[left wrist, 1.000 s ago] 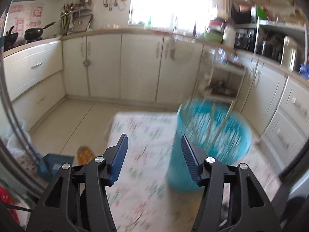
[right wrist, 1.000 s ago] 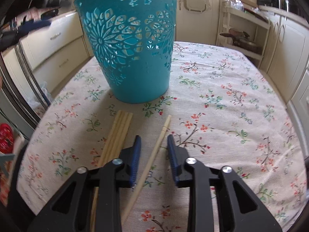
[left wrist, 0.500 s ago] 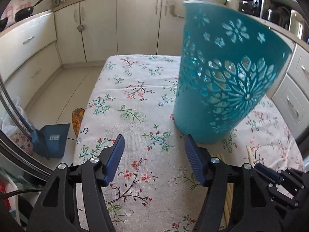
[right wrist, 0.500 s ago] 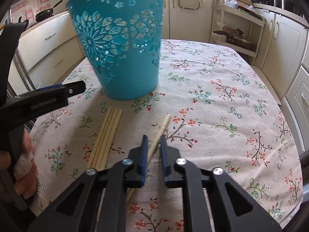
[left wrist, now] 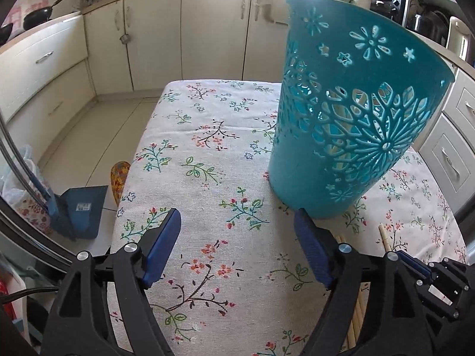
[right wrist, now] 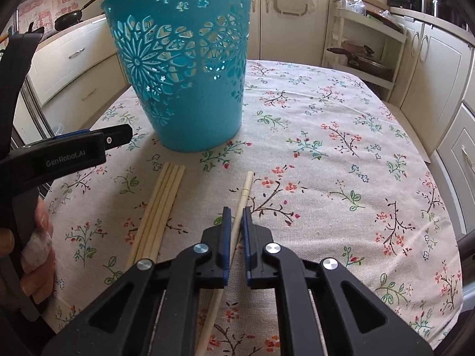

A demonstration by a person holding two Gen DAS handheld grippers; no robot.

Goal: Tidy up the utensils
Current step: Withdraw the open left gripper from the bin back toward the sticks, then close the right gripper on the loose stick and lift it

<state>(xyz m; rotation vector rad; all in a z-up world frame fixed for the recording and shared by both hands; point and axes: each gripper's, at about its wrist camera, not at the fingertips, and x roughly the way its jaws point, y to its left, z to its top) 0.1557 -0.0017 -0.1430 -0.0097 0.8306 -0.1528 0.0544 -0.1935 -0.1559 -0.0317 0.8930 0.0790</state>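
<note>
A teal cut-out basket (right wrist: 187, 68) stands upright on the floral tablecloth (right wrist: 341, 160); chopsticks show through its holes in the left wrist view (left wrist: 350, 115). My right gripper (right wrist: 234, 216) is shut on a single pale chopstick (right wrist: 245, 190) that lies on the cloth just in front of the basket. To its left lies a bundle of several chopsticks (right wrist: 161, 207). My left gripper (left wrist: 237, 222) hovers low over the cloth left of the basket, its jaws opening with nothing between them. A hand (right wrist: 35, 255) holds its handle.
Cream kitchen cabinets (left wrist: 213, 29) ring the table. A blue dustpan (left wrist: 80, 210) and a bag sit on the floor at the left. A shelf rack with pans (right wrist: 362, 50) stands beyond the table's far right corner.
My left gripper dropped from looking across the room down to the cloth beside the basket, and its jaws widened. My right gripper closed onto the single chopstick.
</note>
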